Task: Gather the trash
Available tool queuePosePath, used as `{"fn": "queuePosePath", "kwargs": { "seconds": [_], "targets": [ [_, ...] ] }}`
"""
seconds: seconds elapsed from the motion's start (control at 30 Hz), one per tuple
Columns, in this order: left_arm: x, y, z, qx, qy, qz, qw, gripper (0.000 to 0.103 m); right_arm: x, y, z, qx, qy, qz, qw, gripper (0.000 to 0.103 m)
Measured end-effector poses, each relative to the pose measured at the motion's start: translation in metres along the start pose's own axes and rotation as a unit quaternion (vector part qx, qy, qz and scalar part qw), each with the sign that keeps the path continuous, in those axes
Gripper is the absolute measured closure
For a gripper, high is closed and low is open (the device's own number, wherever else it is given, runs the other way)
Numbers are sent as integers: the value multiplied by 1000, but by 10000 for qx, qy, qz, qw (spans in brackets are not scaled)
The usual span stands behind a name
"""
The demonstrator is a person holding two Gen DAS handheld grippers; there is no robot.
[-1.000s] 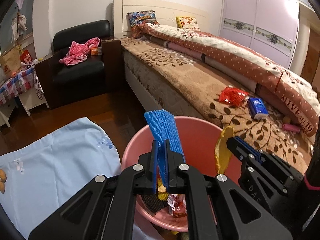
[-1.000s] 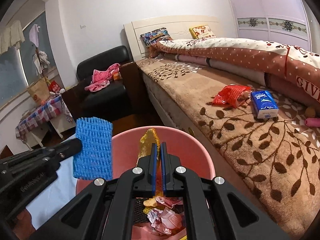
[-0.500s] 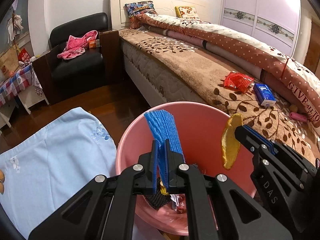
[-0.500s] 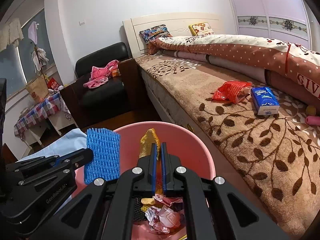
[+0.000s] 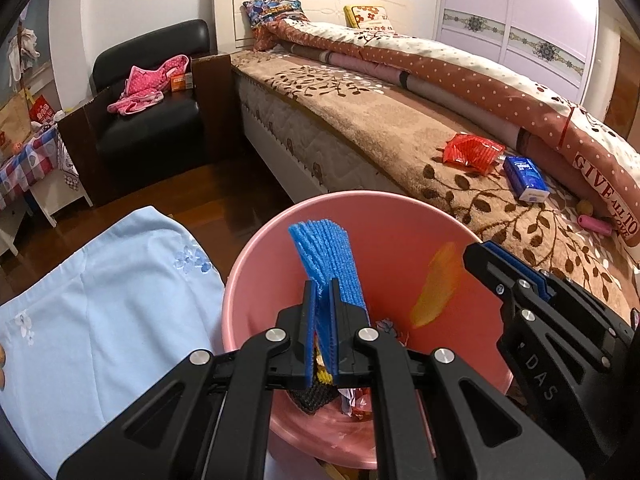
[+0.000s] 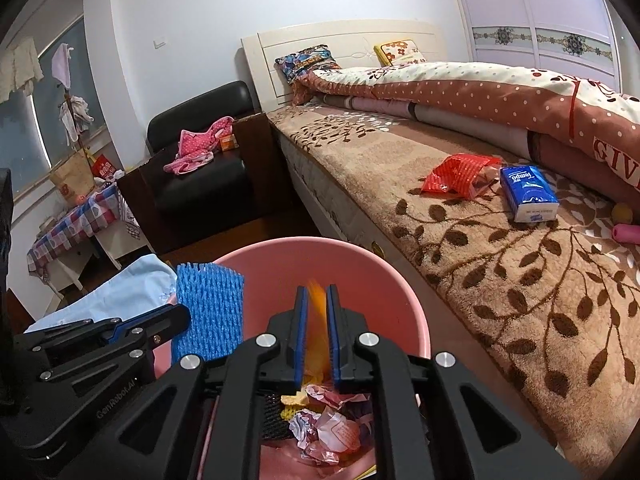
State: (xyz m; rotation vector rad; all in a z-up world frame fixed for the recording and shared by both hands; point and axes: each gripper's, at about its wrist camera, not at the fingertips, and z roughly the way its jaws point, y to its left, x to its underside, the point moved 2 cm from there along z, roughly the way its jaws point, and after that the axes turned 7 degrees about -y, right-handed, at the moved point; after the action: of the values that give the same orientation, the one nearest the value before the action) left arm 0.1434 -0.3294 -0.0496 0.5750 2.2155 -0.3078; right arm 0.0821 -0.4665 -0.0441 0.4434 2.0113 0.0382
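Blue foam net (image 5: 326, 258) pinched in closed left gripper (image 5: 322, 312), above pink bin (image 5: 400, 216); blurred orange scrap (image 6: 318, 330) dropping between parted right gripper (image 6: 317, 334) jaws over same bin. Best released centred above crumpled wrappers (image 6: 332, 428). Red wrapper (image 6: 460, 174) beyond bin, on bed (image 6: 500, 280).

Smooth plastic, soft foam, fuzzy cloth

I see a smooth pink plastic bucket (image 5: 400, 216), bumpy blue foam net (image 6: 210, 312), and fuzzy brown blanket (image 6: 520, 280).

Warm indoor light is filling the room evenly, leaving soft shadows. Fisheye distortion is bending the bed (image 5: 400, 140) and wardrobe (image 5: 520, 20) near dark, vignetted corners. The orange scrap (image 6: 318, 332) is smearing with motion blur.
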Motion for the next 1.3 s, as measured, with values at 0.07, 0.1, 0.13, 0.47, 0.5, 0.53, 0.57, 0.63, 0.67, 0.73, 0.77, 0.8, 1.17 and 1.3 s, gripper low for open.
{"fn": "queuePosePath", "kwargs": {
  "seconds": [0.07,0.1,0.13,0.47,0.5,0.53,0.57,0.63,0.67,0.73,0.77,0.8,1.17,1.3],
  "targets": [
    [1,0,1,26,47,4,10000,97,0,-1,0,17,6,19,10000,86],
    [1,0,1,36,75,9,10000,96,0,-2,0,24,5,44,10000,76],
    [2,0,2,46,92,10,9999,95,0,-2,-1,26,-6,70,10000,72],
    [3,0,-2,134,81,-11,9999,71,0,-4,-4,9,-24,151,9999,71],
    [3,0,-2,139,85,-20,9999,71,0,-4,-4,11,-27,153,9999,71],
    [3,0,-2,135,90,-27,9999,71,0,-4,-4,8,-32,155,9999,70],
    [3,0,-2,132,92,-33,9999,71,0,-4,-4,8,-38,155,9999,70],
    [3,2,-3,125,95,-55,9999,71,0,-3,-5,2,-44,159,9999,70],
    [3,2,-3,121,95,-61,9999,71,0,-2,-5,-2,-45,160,9999,69],
    [3,4,-4,112,96,-88,9999,71,0,-2,-5,-3,-53,160,9999,64],
    [3,5,-5,110,94,-101,9998,71,0,-3,-5,-5,-55,163,9999,62],
    [3,6,-5,110,92,-110,9998,71,0,-2,-5,-12,-58,163,9998,62],
    [7,17,-17,178,70,-254,9995,71,4,7,-6,-63,-28,112,9999,62],
    [8,21,-25,266,27,-288,9992,71,6,11,-11,-83,-34,87,9999,62]
  ]
}}
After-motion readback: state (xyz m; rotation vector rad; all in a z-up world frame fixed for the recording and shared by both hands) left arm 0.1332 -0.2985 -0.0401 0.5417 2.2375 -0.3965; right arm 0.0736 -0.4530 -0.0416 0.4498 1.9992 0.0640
